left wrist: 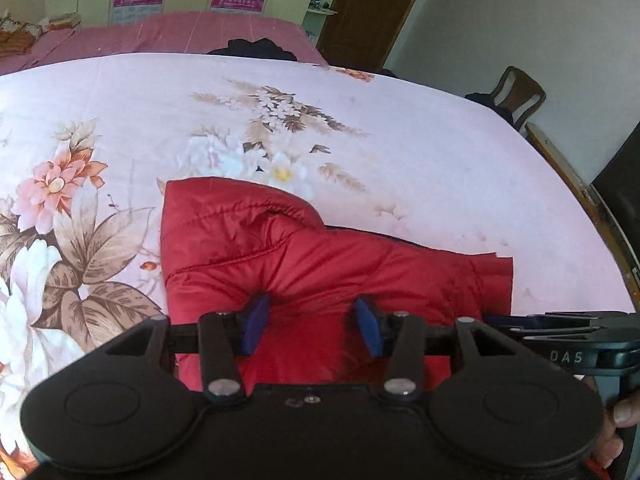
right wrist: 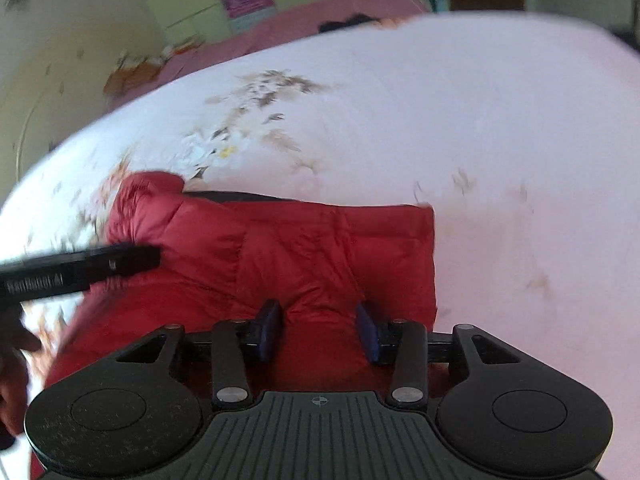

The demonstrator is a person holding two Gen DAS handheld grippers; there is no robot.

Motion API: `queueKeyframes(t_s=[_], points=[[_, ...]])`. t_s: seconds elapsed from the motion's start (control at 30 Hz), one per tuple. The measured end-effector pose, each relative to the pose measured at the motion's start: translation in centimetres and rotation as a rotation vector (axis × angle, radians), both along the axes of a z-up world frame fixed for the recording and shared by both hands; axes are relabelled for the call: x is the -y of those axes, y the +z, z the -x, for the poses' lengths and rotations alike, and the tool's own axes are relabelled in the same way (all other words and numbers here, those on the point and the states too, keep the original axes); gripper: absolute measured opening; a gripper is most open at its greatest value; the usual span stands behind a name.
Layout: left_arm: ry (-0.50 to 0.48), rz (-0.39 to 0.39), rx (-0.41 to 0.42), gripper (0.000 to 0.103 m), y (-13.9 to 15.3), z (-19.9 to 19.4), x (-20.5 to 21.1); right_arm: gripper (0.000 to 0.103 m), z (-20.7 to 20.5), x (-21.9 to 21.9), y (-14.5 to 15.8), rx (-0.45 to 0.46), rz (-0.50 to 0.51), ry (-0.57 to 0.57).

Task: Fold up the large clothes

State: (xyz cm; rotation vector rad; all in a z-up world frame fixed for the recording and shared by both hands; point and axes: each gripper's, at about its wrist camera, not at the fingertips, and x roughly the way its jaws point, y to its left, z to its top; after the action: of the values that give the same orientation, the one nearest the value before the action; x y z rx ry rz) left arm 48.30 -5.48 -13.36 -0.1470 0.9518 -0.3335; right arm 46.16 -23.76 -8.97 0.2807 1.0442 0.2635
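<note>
A red puffy jacket (left wrist: pixel 320 248) lies folded on the floral bedsheet (left wrist: pixel 360 112), collar end to the left, cut hem to the right. My left gripper (left wrist: pixel 312 320) sits at the jacket's near edge. Red fabric fills the gap between its blue pads (left wrist: pixel 256 320), and creases run into them. My right gripper (right wrist: pixel 320 328) is at the same near edge, further right on the jacket (right wrist: pixel 300 248), with puckered red cloth pinched between its pads (right wrist: pixel 270 330). This view is blurred.
The sheet (right wrist: pixel 480 120) spreads wide beyond and to the right of the jacket. A dark garment (left wrist: pixel 260 48) lies at the far edge. A wooden bed rail (left wrist: pixel 572 184) and a chair (left wrist: pixel 516 92) stand at the right. A hand (left wrist: pixel 624 412) holds the right tool.
</note>
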Motion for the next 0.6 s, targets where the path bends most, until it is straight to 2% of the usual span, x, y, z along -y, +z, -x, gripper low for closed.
queueKeyframes(t_s=[0.13, 0.27, 0.37, 0.47, 0.6], points=[[0.003, -0.006, 0.024, 0.046, 1.7, 1.6, -0.1, 0.041, 1.0, 0.5, 2.0, 0.033, 0.029, 0.008], [-0.059, 0.042, 0.104, 0.046, 4.5, 6.9, -0.8, 0.042, 4.8, 2.2, 6.0, 0.135, -0.016, 0.044], [-0.117, 0.059, 0.122, 0.046, 5.0, 10.5, -0.7, 0.042, 7.8, 3.2, 7.3, 0.171, -0.023, 0.099], [-0.136, 0.008, 0.118, 0.046, 4.1, 12.2, 0.2, 0.041, 9.0, 2.9, 5.8, 0.145, 0.013, 0.131], [-0.122, -0.034, 0.1, 0.047, 2.4, 12.1, 1.3, 0.041, 8.6, 2.7, 1.7, 0.064, 0.015, 0.1]])
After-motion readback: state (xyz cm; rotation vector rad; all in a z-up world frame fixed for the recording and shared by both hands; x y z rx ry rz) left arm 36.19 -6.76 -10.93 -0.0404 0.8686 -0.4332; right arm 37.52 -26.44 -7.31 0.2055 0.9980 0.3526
